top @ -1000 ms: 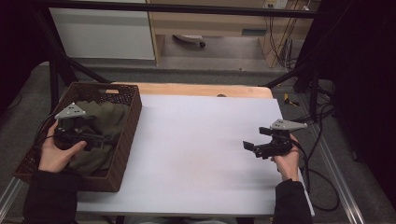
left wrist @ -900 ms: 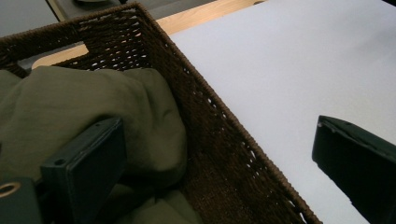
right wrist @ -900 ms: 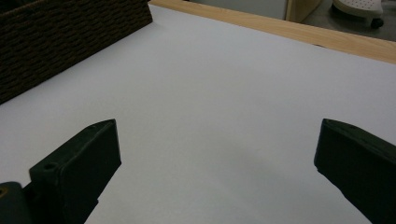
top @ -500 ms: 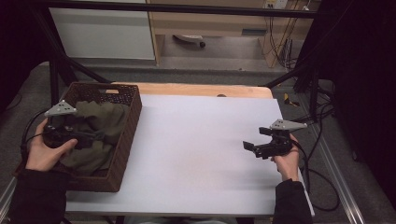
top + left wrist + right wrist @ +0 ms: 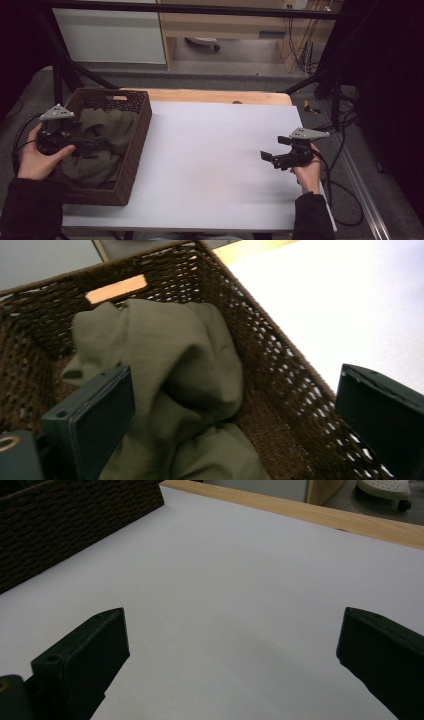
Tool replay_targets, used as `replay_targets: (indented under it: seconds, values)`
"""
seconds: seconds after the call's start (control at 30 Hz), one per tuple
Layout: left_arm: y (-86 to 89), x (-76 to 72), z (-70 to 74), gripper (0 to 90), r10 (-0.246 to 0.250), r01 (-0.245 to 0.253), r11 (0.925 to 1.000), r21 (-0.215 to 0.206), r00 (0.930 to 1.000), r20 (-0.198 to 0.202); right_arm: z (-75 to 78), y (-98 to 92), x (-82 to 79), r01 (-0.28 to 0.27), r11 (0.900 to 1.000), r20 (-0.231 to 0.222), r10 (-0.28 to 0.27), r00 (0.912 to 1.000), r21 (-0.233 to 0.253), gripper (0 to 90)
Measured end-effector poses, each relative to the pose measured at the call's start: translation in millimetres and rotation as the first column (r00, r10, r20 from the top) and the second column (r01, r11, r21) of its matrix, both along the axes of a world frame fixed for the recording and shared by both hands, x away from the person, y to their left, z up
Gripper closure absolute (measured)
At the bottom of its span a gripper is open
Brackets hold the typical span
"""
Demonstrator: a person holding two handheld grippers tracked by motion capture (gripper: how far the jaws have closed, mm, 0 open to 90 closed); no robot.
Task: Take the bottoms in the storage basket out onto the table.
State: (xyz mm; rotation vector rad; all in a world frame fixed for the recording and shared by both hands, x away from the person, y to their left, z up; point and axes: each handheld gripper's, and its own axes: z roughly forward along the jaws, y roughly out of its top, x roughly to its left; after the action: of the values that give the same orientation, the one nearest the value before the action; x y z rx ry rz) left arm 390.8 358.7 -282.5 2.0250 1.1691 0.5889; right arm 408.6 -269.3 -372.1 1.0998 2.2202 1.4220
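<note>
The left hand-held gripper is positioned over the brown woven basket, which stands at the left edge of the tabletop. Its jaws are spread wide and grasp nothing. In the left gripper view, one jaw lies in front of the olive-green cloth and the other lies over the basket's right wall; whether either jaw touches the fabric cannot be determined.

The olive-green cloth lies crumpled inside the basket and covers most of its floor. The cloth rises in folds toward the far wall, where a slot handle is cut through the weave.

The right hand-held gripper is held near the right edge of the tabletop, well apart from the basket. Its jaws are released and point toward the left across the white surface. In the right gripper view, the jaws frame bare white tabletop, with the basket's outer wall at the far left and the tabletop's wooden far edge beyond.
</note>
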Motion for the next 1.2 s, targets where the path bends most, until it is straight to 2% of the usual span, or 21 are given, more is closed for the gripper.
replay_targets:
  seconds: [0.37,0.8,1.2]
  values:
    - [13.5,13.2,-3.3,2.5,0.058,-0.058,0.9983,0.001,0.9982,-0.016,0.2,0.5,0.0,-0.001,1.000,0.000,0.001,1.0000,-0.001,1.1]
    - [14.0,28.6,-10.9,2.5,0.087,-0.086,0.9961,0.018,0.9956,-0.036,0.2,0.5,0.1,-0.001,1.000,-0.001,0.001,1.0000,-0.001,1.1]
    - [13.6,44.5,-23.5,2.4,0.127,-0.124,0.9913,0.046,0.9889,-0.077,0.4,0.7,0.0,-0.002,1.000,0.000,0.002,1.0000,-0.001,1.1]
